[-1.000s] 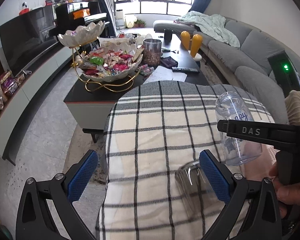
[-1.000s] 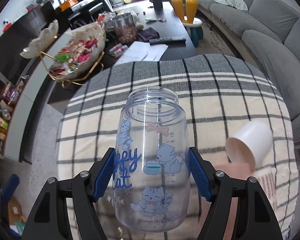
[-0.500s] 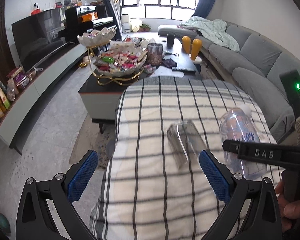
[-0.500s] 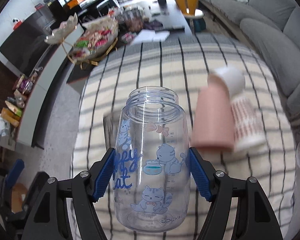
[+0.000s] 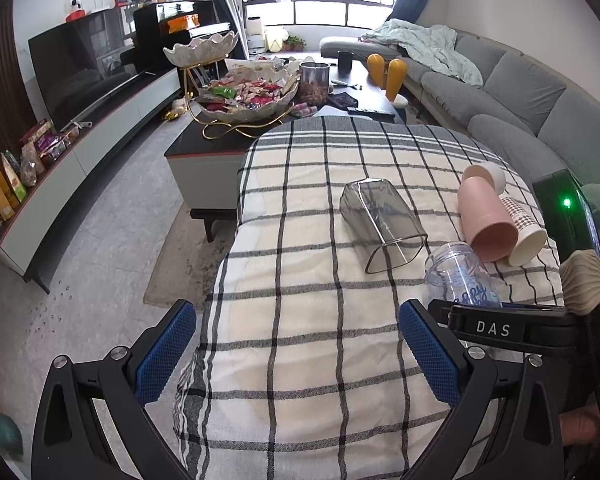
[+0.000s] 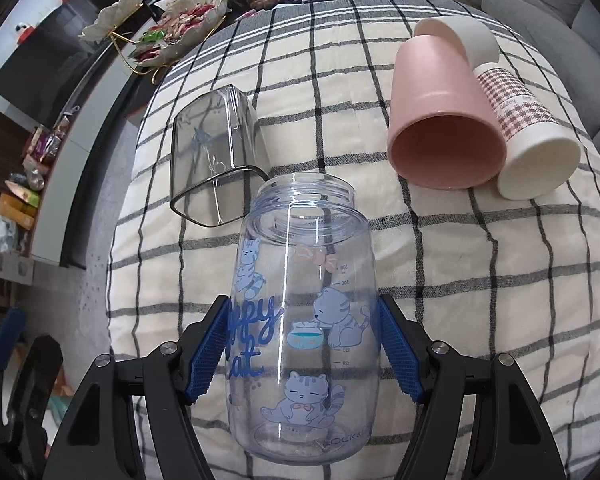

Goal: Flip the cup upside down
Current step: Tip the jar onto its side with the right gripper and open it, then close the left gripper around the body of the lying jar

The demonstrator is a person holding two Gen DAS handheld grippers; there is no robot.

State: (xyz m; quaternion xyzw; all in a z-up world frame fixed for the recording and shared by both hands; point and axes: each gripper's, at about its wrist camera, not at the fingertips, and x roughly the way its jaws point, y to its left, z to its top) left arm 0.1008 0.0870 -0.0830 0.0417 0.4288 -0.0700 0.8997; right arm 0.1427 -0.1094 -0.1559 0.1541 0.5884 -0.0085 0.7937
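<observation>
The right claw grips a clear cat-print cup by its sides, mouth pointing away, above the checked cloth. The left claw hovers wide apart, holding nothing.

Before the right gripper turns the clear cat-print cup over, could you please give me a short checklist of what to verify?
1. Grip: right gripper has its blue fingers pressed on both sides of the clear plastic cat-print cup: ok.
2. Cup empty: nothing visible inside: ok.
3. Orientation: mouth points away from the gripper, not yet inverted: not ok.
4. Landing spot: bare checked cloth lies to the cup's right: ok.
5. Neighbours: smoky square glass tumbler lies on its side close to the cup's mouth; pink plastic cup farther right: cannot tell the clearance.
6. Left gripper: open, holding nothing: ok.
</observation>
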